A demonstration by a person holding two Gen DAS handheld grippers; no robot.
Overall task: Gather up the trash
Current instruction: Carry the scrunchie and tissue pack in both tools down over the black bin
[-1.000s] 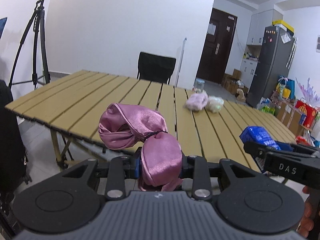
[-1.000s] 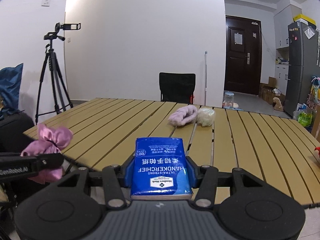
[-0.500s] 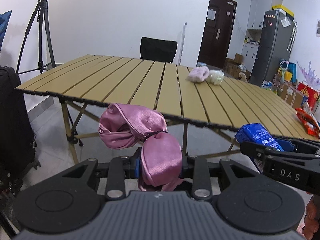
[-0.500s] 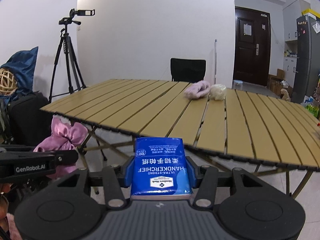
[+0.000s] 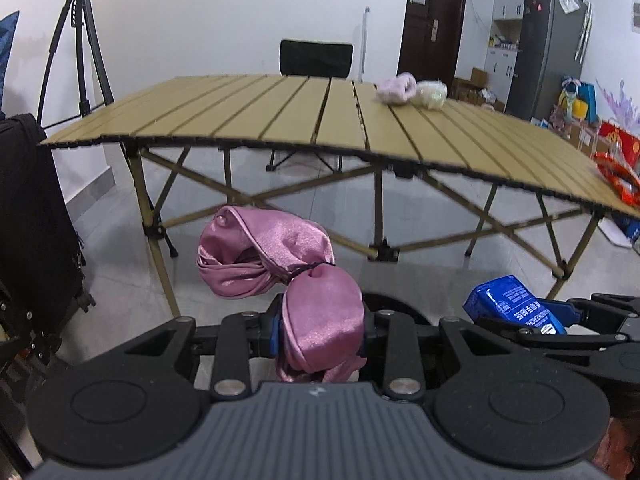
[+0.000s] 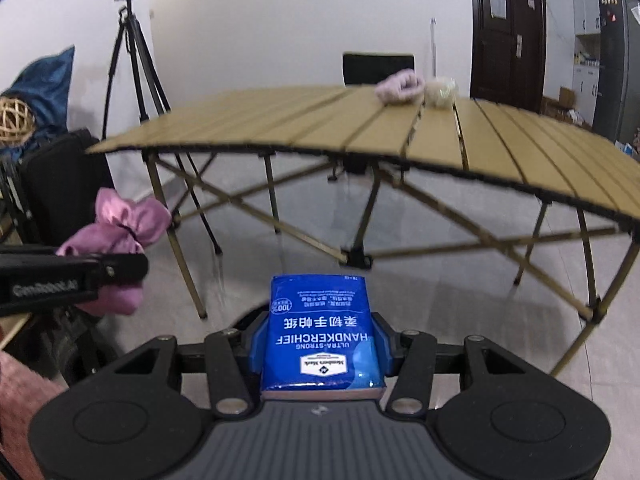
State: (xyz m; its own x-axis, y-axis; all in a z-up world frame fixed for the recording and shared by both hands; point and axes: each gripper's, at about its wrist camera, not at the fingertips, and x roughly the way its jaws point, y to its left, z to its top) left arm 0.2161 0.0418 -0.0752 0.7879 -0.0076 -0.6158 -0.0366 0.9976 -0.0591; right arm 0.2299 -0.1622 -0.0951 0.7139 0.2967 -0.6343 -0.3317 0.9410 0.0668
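Note:
My left gripper (image 5: pixel 320 330) is shut on a pink satin cloth bundle (image 5: pixel 280 256), held below the table's front edge over the grey floor. The same pink bundle (image 6: pixel 120 232) shows at the left of the right wrist view, beside the left gripper's black finger. My right gripper (image 6: pixel 320 344) is shut on a blue handkerchief tissue pack (image 6: pixel 320 332); that pack (image 5: pixel 516 308) also appears at the lower right of the left wrist view. A dark round rim shows just beyond both grippers, mostly hidden.
The slatted wooden folding table (image 5: pixel 280 116) stands ahead with crossed legs beneath. On it lie a pink fuzzy bundle (image 5: pixel 394 88), a pale puff (image 5: pixel 432 94) and a red wrapper (image 5: pixel 618 178). A black suitcase (image 5: pixel 28 220), tripod (image 5: pixel 76 40), chair and fridge stand around.
Both grippers have sunk from above the tabletop to below its front edge, each keeping its load. The table's underside and legs have come into view.

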